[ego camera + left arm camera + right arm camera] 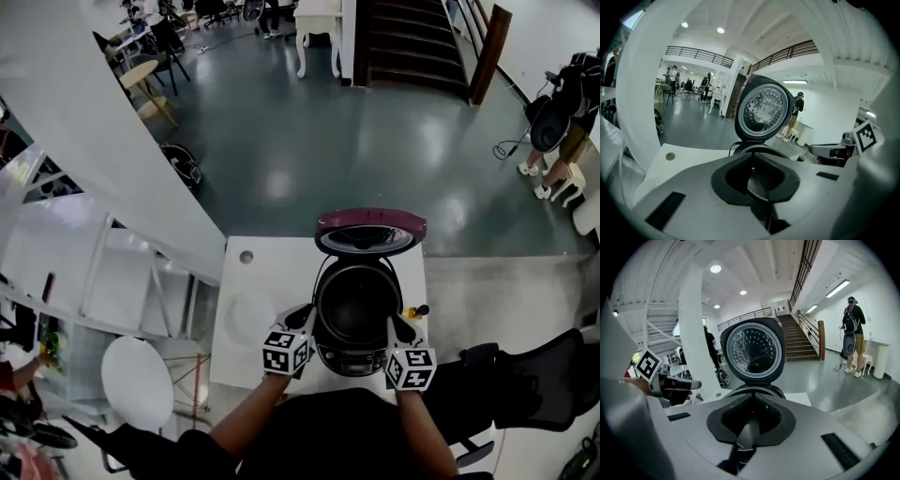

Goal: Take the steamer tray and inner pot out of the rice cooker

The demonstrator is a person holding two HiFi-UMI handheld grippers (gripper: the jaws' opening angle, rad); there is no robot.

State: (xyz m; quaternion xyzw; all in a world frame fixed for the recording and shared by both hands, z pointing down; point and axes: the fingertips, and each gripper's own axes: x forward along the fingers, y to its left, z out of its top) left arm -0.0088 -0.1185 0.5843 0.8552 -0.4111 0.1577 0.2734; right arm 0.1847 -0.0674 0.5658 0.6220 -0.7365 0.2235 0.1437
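White table [272, 267]: we note open surface left of the rice cooker [361, 361], which sits close to the right and near edges. Lid [370, 225] stands open at the back. Inner pot [354, 305] sits in the cooker. Left gripper [303, 318] and right gripper [397, 327]: fingers clenched on the pot's rim, on opposite sides.

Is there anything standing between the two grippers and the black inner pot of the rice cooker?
Nothing visible does. The purple-rimmed lid is raised behind the black inner pot, whose mouth is uncovered; the left gripper and right gripper sit beside its rim.
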